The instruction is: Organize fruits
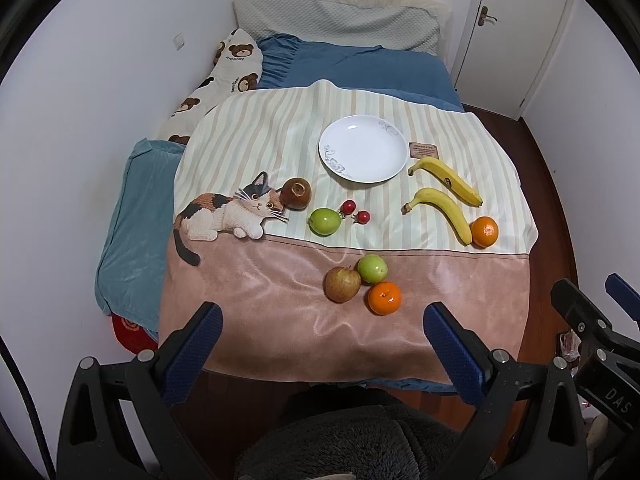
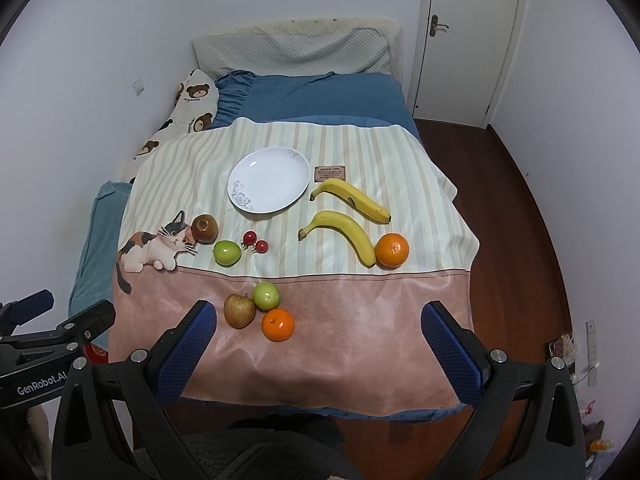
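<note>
An empty white plate [image 1: 362, 150] [image 2: 269, 179] lies at the far middle of the striped blanket. Two bananas [image 1: 446, 180] [image 2: 344, 228] and an orange [image 1: 485, 232] [image 2: 392, 250] are to its right. A brown fruit [image 1: 296, 193], a green apple [image 1: 324, 221] and two small red fruits [image 1: 356, 212] lie left of centre. Closer in, a reddish apple [image 1: 342, 284], another green apple [image 1: 372, 268] and a second orange [image 1: 384, 298] [image 2: 278, 324] huddle together. My left gripper [image 1: 324, 328] and right gripper [image 2: 320, 314] hover open above the near edge, holding nothing.
The cat-print blanket [image 1: 248, 280] covers a bed with blue bedding [image 1: 360, 68] and pillows [image 1: 336, 20] against the white wall on the left. Wooden floor [image 2: 500, 200] and a closed door [image 2: 472, 40] lie to the right. A person's grey-clad lap [image 1: 340, 440] is below me.
</note>
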`<state>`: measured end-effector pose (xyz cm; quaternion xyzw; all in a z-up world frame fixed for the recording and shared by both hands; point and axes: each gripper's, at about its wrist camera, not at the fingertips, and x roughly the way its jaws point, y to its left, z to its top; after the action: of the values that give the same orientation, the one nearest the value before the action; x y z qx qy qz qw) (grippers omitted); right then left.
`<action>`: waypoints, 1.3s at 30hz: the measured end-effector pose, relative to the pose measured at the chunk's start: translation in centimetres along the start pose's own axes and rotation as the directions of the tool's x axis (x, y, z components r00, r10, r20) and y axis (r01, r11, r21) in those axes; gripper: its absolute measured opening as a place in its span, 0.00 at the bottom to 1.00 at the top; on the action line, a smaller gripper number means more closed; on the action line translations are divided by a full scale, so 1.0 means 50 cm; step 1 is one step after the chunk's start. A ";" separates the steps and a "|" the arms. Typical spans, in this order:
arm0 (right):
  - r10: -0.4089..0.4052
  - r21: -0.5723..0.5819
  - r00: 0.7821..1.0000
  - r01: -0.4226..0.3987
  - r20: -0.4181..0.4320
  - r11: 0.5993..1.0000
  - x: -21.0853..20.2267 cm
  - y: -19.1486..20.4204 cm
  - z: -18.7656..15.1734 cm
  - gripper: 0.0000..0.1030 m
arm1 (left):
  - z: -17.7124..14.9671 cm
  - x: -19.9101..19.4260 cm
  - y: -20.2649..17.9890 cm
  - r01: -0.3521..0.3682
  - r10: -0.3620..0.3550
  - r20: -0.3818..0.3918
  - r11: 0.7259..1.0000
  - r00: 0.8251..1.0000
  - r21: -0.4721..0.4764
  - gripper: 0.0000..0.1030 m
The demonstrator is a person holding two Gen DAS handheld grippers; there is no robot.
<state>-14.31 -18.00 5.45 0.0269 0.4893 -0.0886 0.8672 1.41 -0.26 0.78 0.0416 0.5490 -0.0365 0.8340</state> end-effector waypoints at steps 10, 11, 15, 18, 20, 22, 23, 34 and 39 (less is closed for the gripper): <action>0.008 0.007 1.000 -0.008 0.003 1.000 -0.001 -0.002 0.001 1.00 | 0.003 -0.002 -0.002 -0.001 0.001 0.004 1.000 1.000 -0.001 1.00; 0.008 0.006 1.000 -0.008 0.004 1.000 -0.001 -0.001 0.001 1.00 | 0.002 -0.002 -0.002 -0.001 0.001 0.004 1.000 1.000 0.001 1.00; 0.011 0.005 1.000 -0.011 0.009 1.000 -0.005 0.002 0.003 1.00 | 0.012 -0.011 -0.005 -0.001 0.001 0.012 1.000 1.000 -0.007 1.00; 0.013 0.004 1.000 -0.013 0.009 1.000 -0.004 0.004 0.004 1.00 | 0.015 -0.013 -0.002 0.002 -0.002 0.015 1.000 1.000 -0.012 1.00; 0.015 0.006 1.000 -0.015 0.008 1.000 -0.004 0.005 0.003 1.00 | 0.012 -0.012 0.001 0.003 -0.003 0.015 1.000 1.000 -0.013 1.00; 0.013 0.004 1.000 -0.013 0.009 1.000 -0.004 0.005 0.003 1.00 | 0.012 -0.013 0.000 0.003 -0.003 0.015 1.000 1.000 -0.013 1.00; 0.014 0.005 1.000 -0.014 0.008 1.000 -0.003 0.003 0.003 1.00 | 0.011 -0.012 0.000 0.003 -0.003 0.015 1.000 1.000 -0.012 1.00; 0.014 0.008 1.000 -0.014 0.004 1.000 -0.003 0.006 0.001 1.00 | 0.004 -0.012 0.005 0.006 -0.006 0.019 1.000 1.000 -0.015 1.00; 0.016 0.007 1.000 -0.016 0.004 1.000 -0.003 0.004 0.002 1.00 | 0.003 -0.012 0.005 0.008 -0.007 0.019 1.000 1.000 -0.015 1.00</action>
<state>-14.29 -17.79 5.62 0.0335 0.4870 -0.0834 0.8688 1.34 -0.03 1.42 0.0329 0.5414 -0.0359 0.8394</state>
